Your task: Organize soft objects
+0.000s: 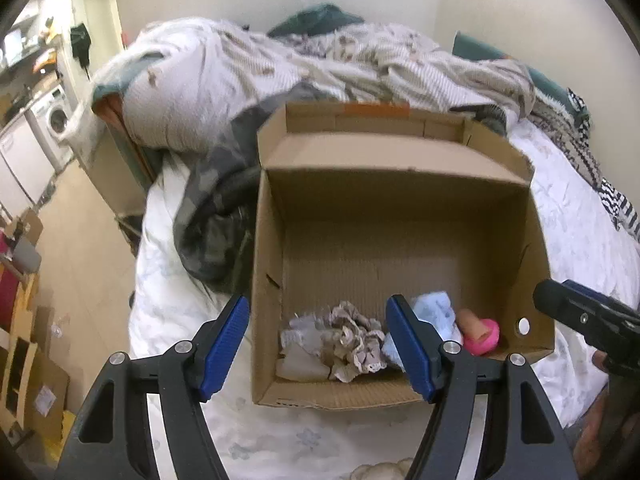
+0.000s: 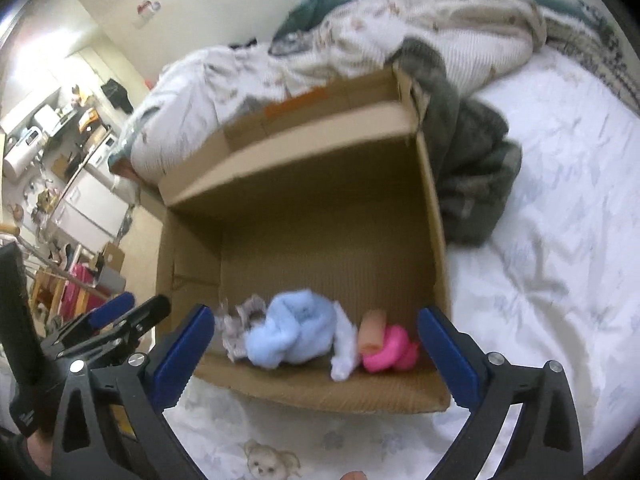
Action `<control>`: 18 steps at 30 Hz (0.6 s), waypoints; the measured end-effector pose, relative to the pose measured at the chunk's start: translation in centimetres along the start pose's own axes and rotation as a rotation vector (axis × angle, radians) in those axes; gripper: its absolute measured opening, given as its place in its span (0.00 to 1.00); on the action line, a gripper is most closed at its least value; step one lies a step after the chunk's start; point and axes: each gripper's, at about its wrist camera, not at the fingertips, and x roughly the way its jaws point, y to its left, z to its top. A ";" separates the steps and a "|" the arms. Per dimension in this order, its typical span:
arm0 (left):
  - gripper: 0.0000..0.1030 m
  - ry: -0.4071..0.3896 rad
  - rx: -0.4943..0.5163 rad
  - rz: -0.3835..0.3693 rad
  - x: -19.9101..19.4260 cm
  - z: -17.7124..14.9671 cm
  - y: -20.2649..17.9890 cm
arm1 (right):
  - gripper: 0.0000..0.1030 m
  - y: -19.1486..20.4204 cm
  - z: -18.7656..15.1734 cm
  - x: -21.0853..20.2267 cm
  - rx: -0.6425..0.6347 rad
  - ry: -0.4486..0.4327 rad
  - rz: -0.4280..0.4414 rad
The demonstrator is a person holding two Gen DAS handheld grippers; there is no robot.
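Note:
An open cardboard box point(image 1: 400, 196) point(image 2: 304, 184) stands on the bed. In its near end lie a crumpled beige lace cloth point(image 1: 352, 340) point(image 2: 240, 320), a light blue plush cloth point(image 1: 436, 312) point(image 2: 288, 328) and a pink and peach soft toy point(image 1: 482, 332) point(image 2: 386, 344). My left gripper point(image 1: 318, 344) hangs open above the box's near left corner, with nothing between its blue pads. My right gripper point(image 2: 316, 354) is open wide over the near edge, above the blue cloth and the pink toy, touching neither. Each gripper shows at the edge of the other's view.
A white flowered bedsheet point(image 2: 560, 220) covers the bed. A grey-green blanket point(image 2: 476, 168) point(image 1: 212, 216) lies against the box's far side, with piled striped bedding point(image 1: 280, 64) behind it. A small plush bear point(image 2: 268, 464) lies near the bed's front. Left of the bed lie floor, boxes and appliances.

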 end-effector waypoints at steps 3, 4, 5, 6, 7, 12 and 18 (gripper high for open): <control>0.66 -0.048 -0.013 0.001 -1.5 0.1 0.5 | 1.00 0.5 0.1 -1.4 -0.038 -0.054 -0.035; 0.66 -0.062 -0.022 0.000 -2.1 0.0 0.7 | 1.00 0.7 0.1 -2.1 -0.049 -0.074 -0.042; 0.66 -0.074 -0.028 -0.003 -2.6 0.1 0.9 | 1.00 0.8 0.0 -2.6 -0.051 -0.092 -0.049; 0.66 -0.087 -0.032 -0.003 -3.2 0.1 1.1 | 1.00 0.9 0.0 -3.2 -0.052 -0.111 -0.050; 0.66 -0.101 -0.033 0.002 -3.9 0.1 1.3 | 1.00 1.0 0.0 -3.8 -0.054 -0.128 -0.052; 0.66 -0.138 -0.023 0.027 -7.0 -0.4 1.7 | 1.00 1.8 -0.5 -6.3 -0.061 -0.157 -0.049; 0.81 -0.135 -0.058 0.007 -9.5 -2.5 2.7 | 1.00 2.8 -2.2 -8.4 -0.074 -0.160 -0.093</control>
